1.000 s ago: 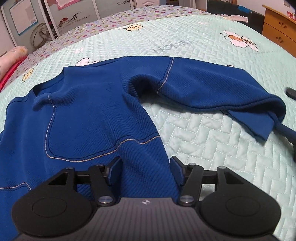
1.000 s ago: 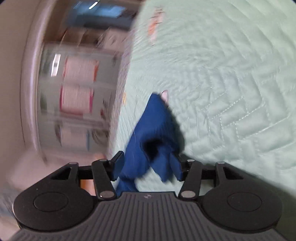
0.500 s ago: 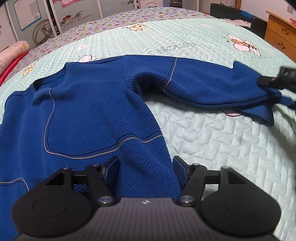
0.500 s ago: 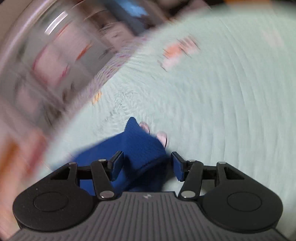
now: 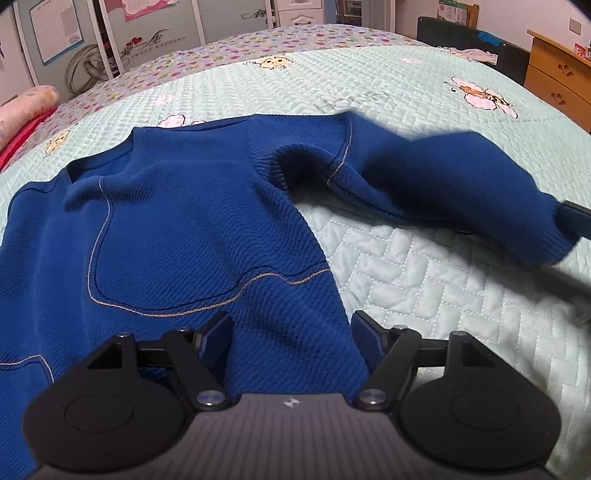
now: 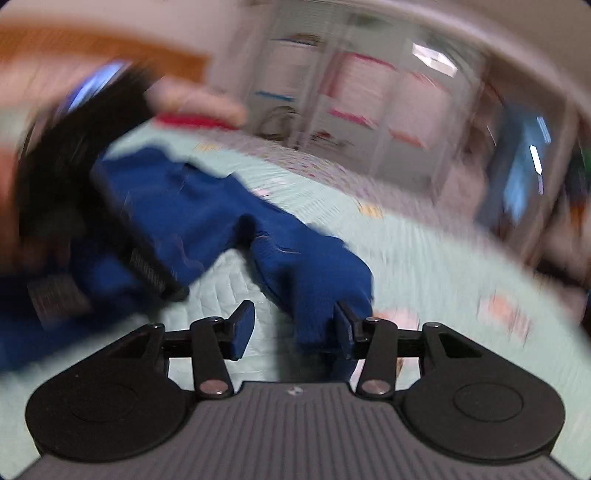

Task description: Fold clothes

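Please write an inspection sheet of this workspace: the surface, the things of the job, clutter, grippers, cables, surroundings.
Surface: bed with mint quilted cover, cartoon prints.
Job's things: blue sweater lies spread flat; its sleeve is raised at the cuff.
Clutter: pink pillow at the bed's edge.
Grippers: left gripper jaws opening, sweater side edge between them, not pressed; right gripper jaws closing, sleeve cuff against one pad only.
Cables: nothing seen.
Surroundings: wardrobe doors, wooden dresser.
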A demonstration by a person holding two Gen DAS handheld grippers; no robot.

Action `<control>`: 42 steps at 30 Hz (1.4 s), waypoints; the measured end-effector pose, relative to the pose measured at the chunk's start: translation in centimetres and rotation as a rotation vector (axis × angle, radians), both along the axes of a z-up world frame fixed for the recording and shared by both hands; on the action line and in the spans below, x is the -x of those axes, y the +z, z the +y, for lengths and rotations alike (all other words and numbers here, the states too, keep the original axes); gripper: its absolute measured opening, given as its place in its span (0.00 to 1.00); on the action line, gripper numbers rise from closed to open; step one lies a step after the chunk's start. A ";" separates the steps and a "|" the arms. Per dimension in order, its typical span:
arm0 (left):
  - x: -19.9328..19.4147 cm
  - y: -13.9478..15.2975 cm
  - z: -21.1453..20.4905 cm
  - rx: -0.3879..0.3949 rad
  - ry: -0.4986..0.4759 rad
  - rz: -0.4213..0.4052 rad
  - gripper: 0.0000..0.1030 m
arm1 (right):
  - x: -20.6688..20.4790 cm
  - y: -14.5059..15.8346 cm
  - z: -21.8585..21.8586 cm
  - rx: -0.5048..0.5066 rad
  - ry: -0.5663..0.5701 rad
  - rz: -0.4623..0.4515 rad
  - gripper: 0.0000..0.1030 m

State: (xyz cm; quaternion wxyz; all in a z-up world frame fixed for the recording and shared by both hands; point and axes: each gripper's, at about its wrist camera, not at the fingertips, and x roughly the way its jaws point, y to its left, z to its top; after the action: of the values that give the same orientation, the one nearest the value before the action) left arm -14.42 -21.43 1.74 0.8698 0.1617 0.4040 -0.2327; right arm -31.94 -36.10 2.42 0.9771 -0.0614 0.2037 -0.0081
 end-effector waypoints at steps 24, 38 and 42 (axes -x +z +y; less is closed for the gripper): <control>-0.3 -0.3 0.8 0.035 0.004 0.001 0.77 | -1.3 -3.4 -4.8 -0.898 -0.116 0.110 0.53; -0.4 -0.4 1.1 0.049 -0.004 -0.004 0.77 | -9.8 -1.7 -2.7 -0.602 -0.063 0.090 0.53; -0.5 -0.3 1.2 0.049 -0.007 0.005 0.77 | -12.4 -2.7 -1.6 -0.570 -0.036 0.170 0.51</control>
State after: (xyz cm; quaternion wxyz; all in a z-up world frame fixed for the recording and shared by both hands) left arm -13.87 -20.23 1.40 0.8717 0.1410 0.3996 -0.2460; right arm -19.54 -37.72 -0.26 0.9340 0.2188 0.2799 0.0372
